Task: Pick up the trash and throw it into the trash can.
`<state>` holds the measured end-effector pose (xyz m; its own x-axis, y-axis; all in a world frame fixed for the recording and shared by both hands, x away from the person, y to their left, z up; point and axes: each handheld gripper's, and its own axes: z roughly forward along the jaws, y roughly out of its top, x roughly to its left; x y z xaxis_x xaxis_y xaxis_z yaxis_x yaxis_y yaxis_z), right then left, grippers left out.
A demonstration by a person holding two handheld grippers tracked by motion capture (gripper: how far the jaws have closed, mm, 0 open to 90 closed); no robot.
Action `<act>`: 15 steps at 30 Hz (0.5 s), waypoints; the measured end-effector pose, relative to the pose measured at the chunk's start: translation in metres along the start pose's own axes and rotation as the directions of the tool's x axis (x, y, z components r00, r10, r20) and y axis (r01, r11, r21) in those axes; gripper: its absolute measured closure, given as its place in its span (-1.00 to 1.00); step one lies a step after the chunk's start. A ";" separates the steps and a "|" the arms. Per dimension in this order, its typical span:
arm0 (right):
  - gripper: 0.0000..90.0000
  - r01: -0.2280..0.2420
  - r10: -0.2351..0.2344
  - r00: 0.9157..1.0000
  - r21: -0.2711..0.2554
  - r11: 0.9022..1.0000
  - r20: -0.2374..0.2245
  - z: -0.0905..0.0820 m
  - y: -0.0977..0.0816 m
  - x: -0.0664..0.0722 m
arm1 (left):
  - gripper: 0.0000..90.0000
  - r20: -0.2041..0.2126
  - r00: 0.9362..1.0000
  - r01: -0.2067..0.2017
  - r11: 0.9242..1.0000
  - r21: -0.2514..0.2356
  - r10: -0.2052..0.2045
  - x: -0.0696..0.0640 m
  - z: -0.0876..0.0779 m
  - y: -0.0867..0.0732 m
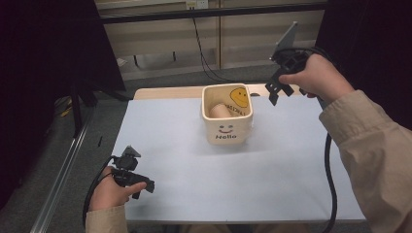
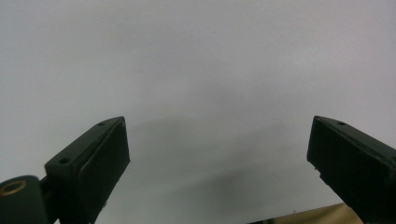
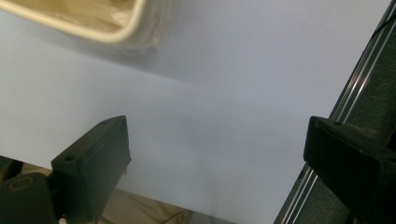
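A square cream pot [image 1: 227, 116] sits mid-table [image 1: 272, 165]. The left gripper [image 1: 141, 185], at seven o'clock, and the right gripper [image 1: 278, 90], at two o'clock, both gape wide, holding nothing.

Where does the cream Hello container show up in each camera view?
High view: cream container sits center, on the pale blue mat.
Left gripper view: no container, just mat between open jaws.
Right gripper view: its rim at top left.
Shared landmark: the mat.
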<state>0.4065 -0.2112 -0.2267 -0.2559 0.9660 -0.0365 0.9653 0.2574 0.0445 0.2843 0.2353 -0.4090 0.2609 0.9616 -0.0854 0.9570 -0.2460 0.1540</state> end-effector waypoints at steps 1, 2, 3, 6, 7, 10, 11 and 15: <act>-0.84 0.002 -0.002 1.000 0.002 1.000 0.002 0.004 -0.005 -0.002 | -0.88 0.000 1.000 0.003 1.000 -0.005 -0.003 -0.001 0.000 0.000; -0.84 0.003 -0.003 1.000 0.006 1.000 -0.002 0.009 -0.010 -0.004 | -0.87 -0.009 1.000 -0.011 1.000 -0.012 0.010 0.000 0.000 0.000; -0.84 0.001 -0.001 1.000 0.006 1.000 -0.003 0.013 -0.015 -0.007 | -0.88 -0.001 1.000 0.001 1.000 -0.008 -0.001 -0.002 0.000 0.000; -0.84 -0.006 0.006 1.000 0.014 1.000 -0.004 0.029 -0.029 -0.015 | -0.88 -0.004 1.000 -0.003 1.000 -0.006 0.003 -0.003 0.000 0.000; -0.84 -0.014 0.014 1.000 0.016 1.000 -0.002 0.034 -0.034 -0.017 | -0.88 -0.004 1.000 -0.002 1.000 -0.004 0.002 -0.003 0.000 0.000; -0.84 -0.023 0.023 1.000 0.027 0.999 0.009 0.050 -0.049 -0.025 | -0.88 -0.003 1.000 -0.002 1.000 -0.003 0.002 -0.003 0.000 0.000; -0.84 -0.021 0.021 1.000 0.022 1.000 0.002 0.054 -0.052 -0.027 | -0.88 -0.004 1.000 -0.003 1.000 -0.001 0.003 -0.003 -0.001 0.000; -0.84 -0.030 0.030 1.000 0.031 0.999 0.010 0.076 -0.071 -0.032 | -0.88 -0.006 1.000 0.007 1.000 -0.013 -0.007 -0.003 0.000 -0.001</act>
<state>0.3499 -0.2627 -0.3042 -0.2268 0.9729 -0.0454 0.9736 0.2276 0.0144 0.2830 0.2325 -0.4091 0.2531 0.9641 -0.0808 0.9572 -0.2374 0.1658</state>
